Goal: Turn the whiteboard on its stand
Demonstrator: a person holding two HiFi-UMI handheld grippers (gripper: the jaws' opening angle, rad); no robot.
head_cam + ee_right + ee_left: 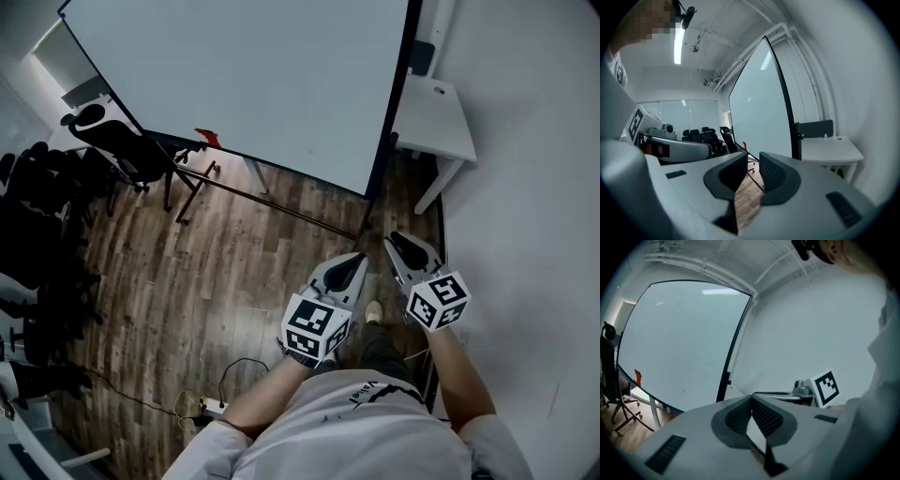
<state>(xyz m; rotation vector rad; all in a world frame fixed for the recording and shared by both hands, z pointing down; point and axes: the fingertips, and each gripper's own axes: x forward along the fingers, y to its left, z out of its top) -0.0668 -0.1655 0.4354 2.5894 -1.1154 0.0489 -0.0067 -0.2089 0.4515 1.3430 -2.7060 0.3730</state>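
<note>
The big whiteboard [253, 75] on its dark stand [272, 202] fills the top of the head view, its surface blank. It also shows as the whiteboard [679, 343] in the left gripper view and the whiteboard [757, 108], seen edge-on, in the right gripper view. My left gripper [354, 265] hangs over the wooden floor just short of the board's lower right corner. Its jaws meet at the tips of the left gripper [751, 399], with nothing held. Beside it, my right gripper [397, 246] touches nothing. A narrow gap shows between the jaws of the right gripper [753, 161], with nothing in it.
A white table [433, 120] stands against the wall right of the board. Black office chairs [112, 145] crowd the left side. A small red object [207, 137] sits at the board's lower edge. A power strip with cable [211, 406] lies on the floor near my feet.
</note>
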